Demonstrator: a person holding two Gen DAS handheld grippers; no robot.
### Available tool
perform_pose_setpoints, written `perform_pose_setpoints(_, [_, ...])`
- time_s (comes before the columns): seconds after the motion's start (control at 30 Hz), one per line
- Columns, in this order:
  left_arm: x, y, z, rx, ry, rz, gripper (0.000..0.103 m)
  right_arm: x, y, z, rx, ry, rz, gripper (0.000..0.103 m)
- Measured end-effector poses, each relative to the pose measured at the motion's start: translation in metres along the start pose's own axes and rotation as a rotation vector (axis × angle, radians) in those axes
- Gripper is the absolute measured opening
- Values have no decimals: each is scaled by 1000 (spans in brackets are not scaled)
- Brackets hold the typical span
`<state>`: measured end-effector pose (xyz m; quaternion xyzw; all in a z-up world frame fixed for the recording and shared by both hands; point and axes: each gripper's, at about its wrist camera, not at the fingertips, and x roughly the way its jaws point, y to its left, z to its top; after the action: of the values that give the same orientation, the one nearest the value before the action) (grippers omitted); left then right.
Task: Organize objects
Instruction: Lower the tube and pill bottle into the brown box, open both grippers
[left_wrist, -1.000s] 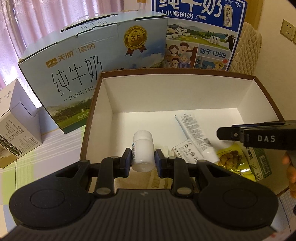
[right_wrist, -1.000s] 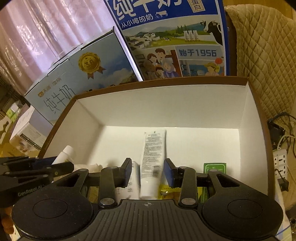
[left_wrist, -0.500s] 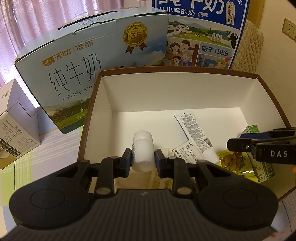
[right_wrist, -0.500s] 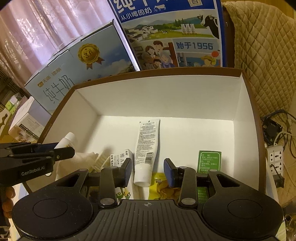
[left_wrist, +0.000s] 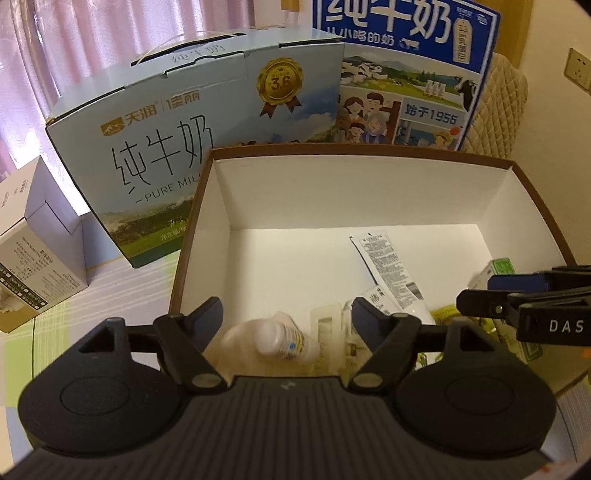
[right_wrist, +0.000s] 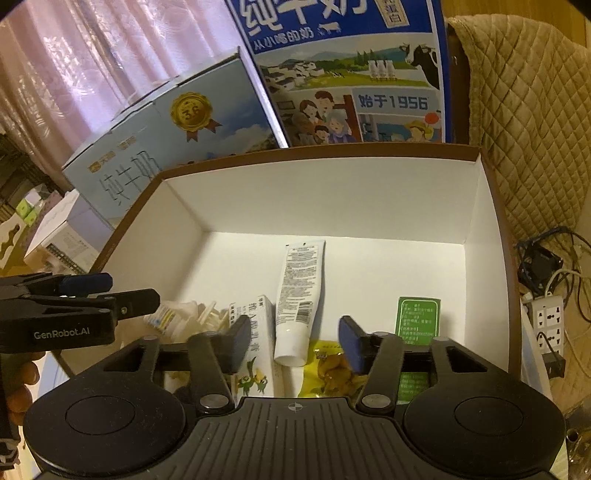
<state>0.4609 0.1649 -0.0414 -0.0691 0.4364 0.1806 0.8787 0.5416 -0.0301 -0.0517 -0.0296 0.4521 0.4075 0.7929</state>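
An open white box with a brown rim (left_wrist: 332, 149) holds the sorted items. A white bottle (left_wrist: 280, 341) lies on its side on the box floor, free of my left gripper (left_wrist: 286, 312), whose jaws are opening above it. In the right wrist view the bottle (right_wrist: 166, 315) shows under the left gripper (right_wrist: 110, 295). My right gripper (right_wrist: 295, 332) is also opening, with its pads apart from the white tube (right_wrist: 299, 288) lying on the floor between them. A small white carton (right_wrist: 258, 332), a yellow snack packet (right_wrist: 332, 365) and a green box (right_wrist: 419, 314) lie beside the tube.
Two large milk cartons (left_wrist: 207, 122) (right_wrist: 351, 66) stand right behind the box. A small white carton (left_wrist: 33, 258) sits to the left on the checked cloth. A quilted chair back (right_wrist: 524, 129), a power strip (right_wrist: 548, 325) and cables lie to the right.
My left gripper has opened and let go of the white bottle, which now lies tipped over on the box floor. The right gripper's jaws have spread wider above the tube.
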Motion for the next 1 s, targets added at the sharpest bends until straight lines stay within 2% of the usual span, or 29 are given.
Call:
perform_pose_setpoints(0.23, [-13,-3,-6,-7,15,-17,86,-17,12,-12,-59,-33,-19,65])
perform_pose_setpoints(0.53, [-43,-7,-14,-38,-4,-31,93,-49,24,-29,-86,-89,-45,72])
perform_pose_setpoints(1.0, [-102,-16,-43,-73,-49,-42,95,-107,38,-55,-43,-150,-10,73])
